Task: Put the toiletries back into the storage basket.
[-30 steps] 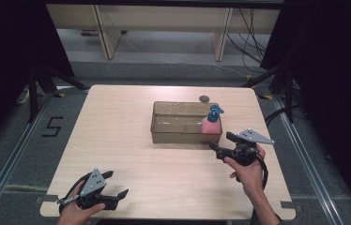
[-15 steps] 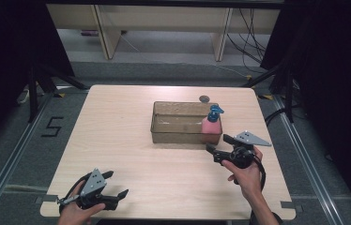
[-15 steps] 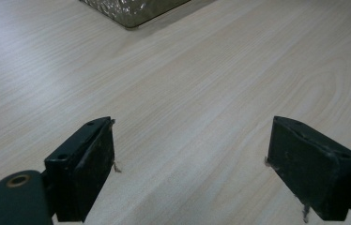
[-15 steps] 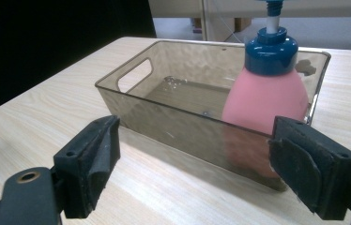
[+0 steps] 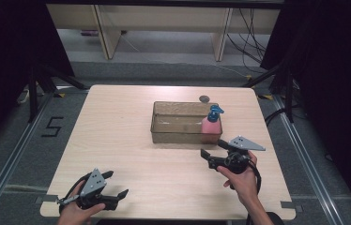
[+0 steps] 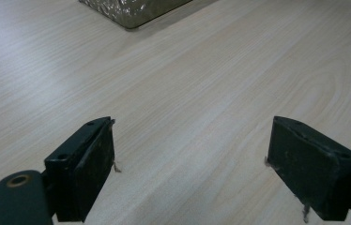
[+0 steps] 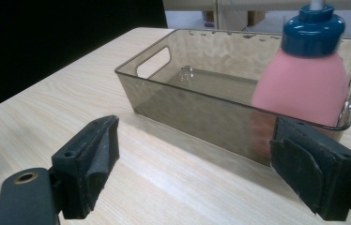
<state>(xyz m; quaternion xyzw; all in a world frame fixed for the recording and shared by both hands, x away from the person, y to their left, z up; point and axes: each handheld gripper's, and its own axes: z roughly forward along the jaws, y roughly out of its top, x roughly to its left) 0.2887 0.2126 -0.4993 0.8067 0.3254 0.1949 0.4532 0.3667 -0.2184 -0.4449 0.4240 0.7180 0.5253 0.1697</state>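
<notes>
A clear brownish bin (image 5: 178, 127) sits right of the table's centre. At its right end a pink bottle with a blue cap (image 5: 210, 123) stands upright inside it. My right gripper (image 5: 212, 148) is open and holds nothing, a short way in front of the bin's near right corner, jaws pointing left and toward the bin. In the right gripper view the bin (image 7: 187, 101) and the bottle (image 7: 305, 84) lie just beyond the open right gripper (image 7: 194, 145). My left gripper (image 5: 117, 183) rests open near the front left edge. In the left gripper view, bare tabletop shows between the jaws of that gripper (image 6: 192, 145).
A small dark round object (image 5: 204, 99) lies on the table behind the bin. The pale wooden table (image 5: 117, 131) has bare room across its left half and along the front. One corner of the bin (image 6: 131, 9) shows far ahead in the left gripper view.
My right gripper has drawn back from the bin toward the near edge and slightly left, still open. The left gripper has stayed where it was.
</notes>
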